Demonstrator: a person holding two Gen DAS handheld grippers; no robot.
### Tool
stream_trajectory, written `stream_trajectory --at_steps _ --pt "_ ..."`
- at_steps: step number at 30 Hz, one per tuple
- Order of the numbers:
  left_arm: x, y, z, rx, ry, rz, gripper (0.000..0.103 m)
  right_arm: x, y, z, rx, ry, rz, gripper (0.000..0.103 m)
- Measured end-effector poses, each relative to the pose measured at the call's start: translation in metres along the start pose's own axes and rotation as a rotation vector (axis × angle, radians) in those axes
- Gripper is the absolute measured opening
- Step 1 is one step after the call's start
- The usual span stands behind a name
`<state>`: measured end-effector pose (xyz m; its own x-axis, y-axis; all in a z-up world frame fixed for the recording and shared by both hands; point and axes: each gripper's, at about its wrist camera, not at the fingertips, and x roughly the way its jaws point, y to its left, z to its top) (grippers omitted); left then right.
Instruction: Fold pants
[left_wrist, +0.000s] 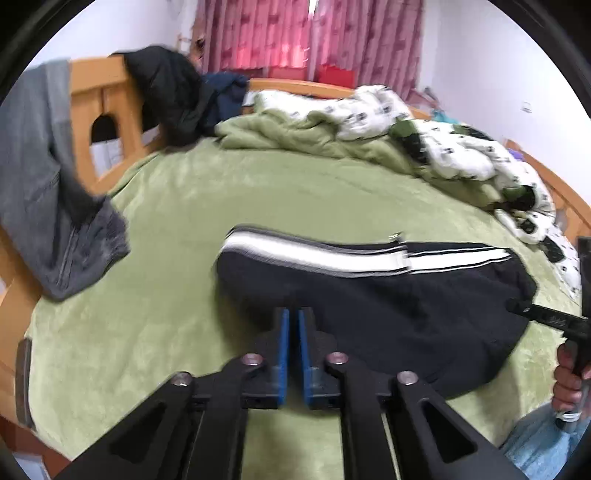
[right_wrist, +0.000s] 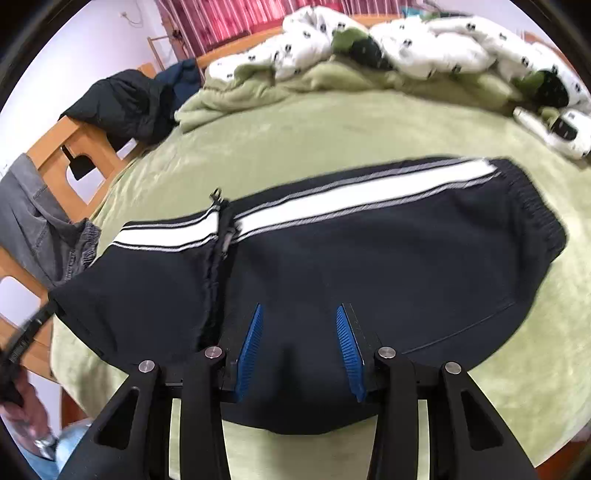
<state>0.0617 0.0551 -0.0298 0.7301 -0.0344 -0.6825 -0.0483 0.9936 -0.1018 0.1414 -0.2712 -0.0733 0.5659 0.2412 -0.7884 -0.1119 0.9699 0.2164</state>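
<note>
The dark navy track pants with a white side stripe (right_wrist: 332, 258) lie folded on the fuzzy green bed blanket (right_wrist: 295, 129). The left gripper (left_wrist: 293, 317) is pinched together, seemingly holding nothing. The right gripper (right_wrist: 299, 314) is spread wide above the pants.

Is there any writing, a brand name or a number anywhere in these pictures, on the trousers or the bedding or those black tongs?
None can be read.
The right gripper carries pale marks on its arm in the left wrist view, too blurred to read.
The left gripper's arm, at the edge of the right wrist view, has similar blurred marks.
The white quilt bears small dark motifs, not letters.
The black pants show only a white stripe, no label.
</note>
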Motion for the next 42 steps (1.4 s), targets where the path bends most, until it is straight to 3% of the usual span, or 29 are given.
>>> stream_trajectory --at_steps 4,7,10,13,17,23,29,32,38,42 --pt "-0.009 -0.016 -0.005 0.044 0.005 0.065 0.006 -0.013 -0.018 -0.008 -0.019 -0.034 -0.022 0.041" --pt "-0.005 -0.006 -0.017 -0.006 0.035 0.079 0.007 -0.019 -0.031 -0.014 -0.026 -0.041 -0.018 0.041" --pt "0.008 0.024 -0.030 -0.145 0.084 0.076 0.034 -0.022 -0.040 -0.020 -0.070 -0.062 -0.065 0.041" --pt "0.019 0.057 -0.039 -0.273 0.100 0.048 0.039 -0.020 -0.048 -0.023 -0.074 -0.048 -0.095 0.041" --pt "0.035 0.091 -0.053 -0.403 0.128 -0.028 0.055 -0.021 -0.058 -0.025 -0.059 -0.043 -0.098 0.041" --pt "0.067 0.106 -0.070 -0.492 0.245 -0.062 0.055 -0.016 -0.067 -0.029 -0.057 -0.032 -0.154 0.041" --pt "0.090 0.114 -0.084 -0.556 0.342 -0.113 0.054 -0.003 -0.072 -0.027 -0.012 0.003 -0.155 0.041" --pt "0.095 0.120 -0.088 -0.586 0.356 -0.136 0.053 0.004 -0.067 -0.026 -0.018 0.021 -0.162 0.041" --pt "0.096 0.120 -0.084 -0.588 0.322 -0.168 0.024 0.010 -0.047 -0.024 -0.073 0.025 -0.149 0.041" --pt "0.086 0.115 -0.076 -0.540 0.269 -0.160 0.014 0.008 -0.038 -0.025 -0.107 -0.001 -0.160 0.041"
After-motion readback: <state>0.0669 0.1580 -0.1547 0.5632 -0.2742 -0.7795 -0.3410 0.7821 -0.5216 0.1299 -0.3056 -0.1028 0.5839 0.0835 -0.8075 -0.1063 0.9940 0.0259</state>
